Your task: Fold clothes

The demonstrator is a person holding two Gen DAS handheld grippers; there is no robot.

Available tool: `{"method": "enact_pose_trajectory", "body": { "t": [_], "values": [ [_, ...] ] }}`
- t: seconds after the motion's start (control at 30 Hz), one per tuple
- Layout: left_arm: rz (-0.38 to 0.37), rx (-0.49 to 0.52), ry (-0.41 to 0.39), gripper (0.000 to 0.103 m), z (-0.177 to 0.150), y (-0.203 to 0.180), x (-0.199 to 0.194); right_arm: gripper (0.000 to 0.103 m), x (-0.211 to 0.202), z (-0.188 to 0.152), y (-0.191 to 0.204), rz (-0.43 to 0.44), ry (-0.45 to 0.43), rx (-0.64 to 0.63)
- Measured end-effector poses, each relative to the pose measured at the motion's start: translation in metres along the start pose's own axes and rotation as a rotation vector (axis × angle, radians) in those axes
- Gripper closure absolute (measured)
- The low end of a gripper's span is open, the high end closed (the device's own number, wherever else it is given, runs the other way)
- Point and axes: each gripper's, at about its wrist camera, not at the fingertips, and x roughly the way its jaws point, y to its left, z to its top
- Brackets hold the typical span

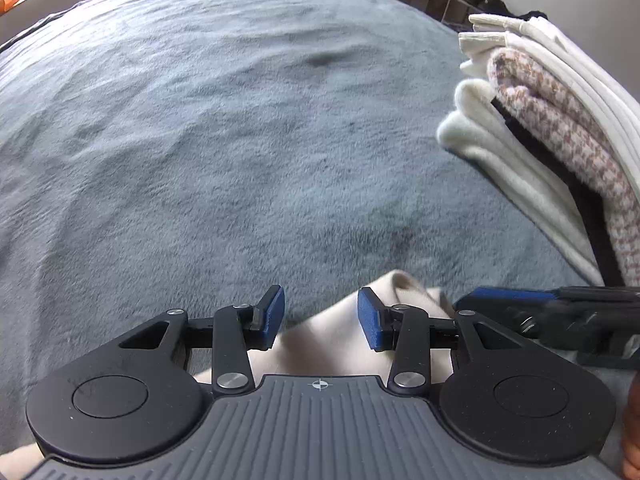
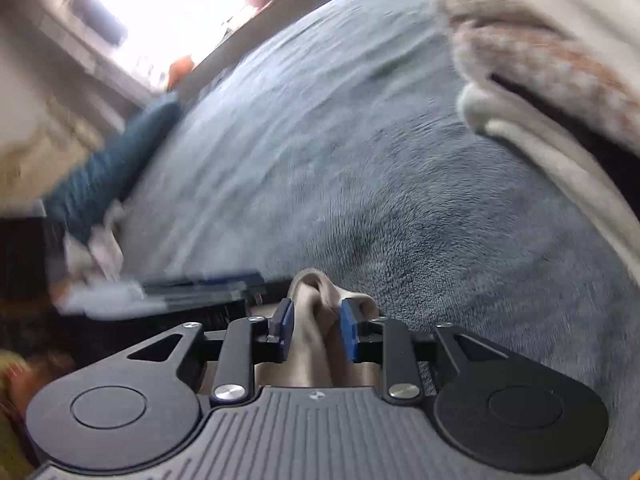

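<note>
Right claw [image 2: 316, 326] pinched on beige garment [image 2: 316, 344]; left claw [image 1: 322, 320] spread wide, empty, over it.

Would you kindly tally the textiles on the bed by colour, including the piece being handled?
Cream or white, folded: 3
Pink-and-white check: 1
Black: 1
Beige, pinched in the right tool: 1
Total: 6, though the stack's layers are hard to separate.

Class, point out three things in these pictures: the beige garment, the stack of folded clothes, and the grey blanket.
beige garment [image 2: 320, 320]: right wrist view, bunched fabric between the gripper's fingers.
stack of folded clothes [image 1: 560, 120]: left wrist view, the checked pink layer.
grey blanket [image 1: 220, 140]: left wrist view, bare fleece in the middle.
</note>
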Motion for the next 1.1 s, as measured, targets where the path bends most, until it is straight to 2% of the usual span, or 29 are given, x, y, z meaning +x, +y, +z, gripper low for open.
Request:
{"method": "enact_pose_trajectory", "body": {
  "t": [0.13, 0.23, 0.33, 0.4, 0.5, 0.57, 0.63, 0.67, 0.73, 0.77, 0.83, 0.9, 0.93, 0.97, 1.03, 1.1],
  "values": [
    [0.001, -0.025, -0.010, 0.063, 0.006, 0.003, 0.005, 0.083, -0.010, -0.005, 0.008, -0.097, -0.034, -0.128],
    [0.022, -0.044, -0.029, 0.063, 0.009, 0.009, -0.012, 0.080, -0.019, -0.009, 0.012, -0.163, -0.058, -0.211],
    [0.002, -0.075, -0.029, 0.063, 0.004, 0.012, -0.038, 0.080, -0.050, -0.017, 0.003, -0.134, -0.032, -0.160],
    [-0.025, -0.084, -0.016, 0.063, -0.001, 0.011, -0.052, 0.080, -0.060, -0.029, 0.015, -0.087, 0.001, -0.216],
    [-0.075, -0.028, 0.046, 0.063, -0.013, -0.005, -0.042, 0.082, -0.074, -0.047, 0.033, -0.018, 0.050, -0.300],
    [-0.075, -0.010, 0.043, 0.063, -0.018, -0.013, -0.027, 0.084, -0.074, -0.058, 0.045, 0.016, 0.072, -0.372],
    [-0.067, 0.000, 0.026, 0.062, -0.021, -0.019, -0.013, 0.088, -0.060, -0.070, 0.053, -0.003, 0.103, -0.452],
    [-0.066, 0.000, 0.017, 0.060, -0.022, -0.021, -0.008, 0.094, -0.048, -0.076, 0.050, -0.044, 0.156, -0.455],
    [-0.069, -0.013, -0.001, 0.059, -0.021, -0.021, -0.007, 0.099, -0.034, -0.087, 0.039, -0.085, 0.231, -0.403],
    [-0.070, -0.016, -0.009, 0.059, -0.021, -0.021, -0.006, 0.099, -0.039, -0.083, 0.036, -0.068, 0.223, -0.340],
    [-0.072, -0.010, -0.019, 0.059, -0.023, -0.021, -0.008, 0.095, -0.055, -0.072, 0.032, -0.019, 0.184, -0.232],
    [-0.082, -0.011, -0.025, 0.059, -0.023, -0.019, -0.008, 0.084, -0.067, -0.063, 0.030, -0.009, 0.108, -0.200],
    [-0.088, -0.012, -0.028, 0.059, -0.023, -0.018, -0.008, 0.069, -0.070, -0.059, 0.028, -0.014, 0.074, -0.192],
    [-0.095, -0.014, -0.031, 0.059, -0.024, -0.016, -0.008, 0.062, -0.072, -0.055, 0.026, -0.018, 0.049, -0.183],
    [-0.104, -0.007, -0.034, 0.059, -0.024, -0.015, -0.009, 0.062, -0.059, -0.053, 0.018, -0.008, 0.070, -0.166],
    [-0.111, 0.003, -0.038, 0.059, -0.025, -0.014, -0.009, 0.063, -0.044, -0.058, 0.011, 0.062, 0.132, -0.144]
  ]
}}
